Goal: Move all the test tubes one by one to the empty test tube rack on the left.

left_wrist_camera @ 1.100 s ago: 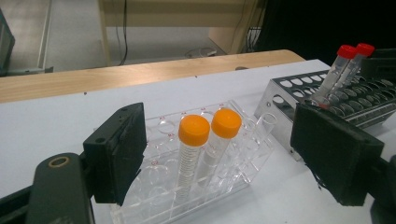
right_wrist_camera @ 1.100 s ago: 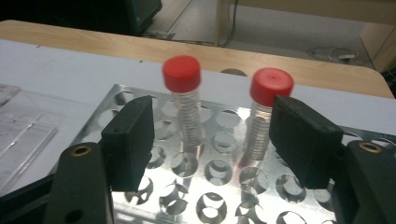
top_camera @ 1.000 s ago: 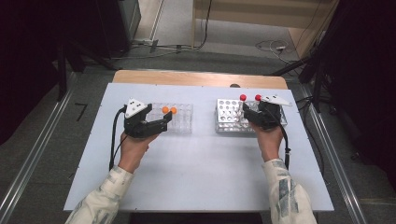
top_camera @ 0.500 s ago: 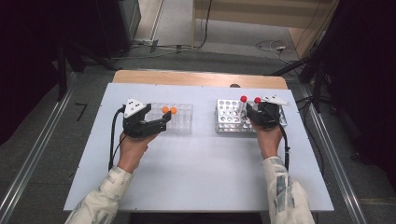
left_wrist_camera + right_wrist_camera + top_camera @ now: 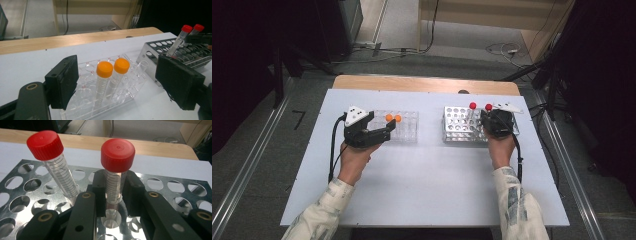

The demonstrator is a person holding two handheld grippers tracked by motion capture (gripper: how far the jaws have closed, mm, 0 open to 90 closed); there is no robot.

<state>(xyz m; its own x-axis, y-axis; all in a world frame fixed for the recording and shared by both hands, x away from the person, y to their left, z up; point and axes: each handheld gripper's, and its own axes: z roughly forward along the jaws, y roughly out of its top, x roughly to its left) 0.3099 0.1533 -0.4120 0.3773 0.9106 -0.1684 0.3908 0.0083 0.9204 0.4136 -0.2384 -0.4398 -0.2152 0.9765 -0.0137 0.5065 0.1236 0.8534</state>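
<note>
Here the right claw (image 5: pixel 113 195) pinches one of two red-capped tubes (image 5: pixel 116 173); left claw (image 5: pixel 120 87) spread.

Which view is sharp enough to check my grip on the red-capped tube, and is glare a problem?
Right gripper view: sharp, graduations legible on the red-capped tube between the right gripper pads; mild sheen on the metal rack. High view: soft, dark surroundings. Left gripper view: the clear rack reads faint against the white table.
</note>
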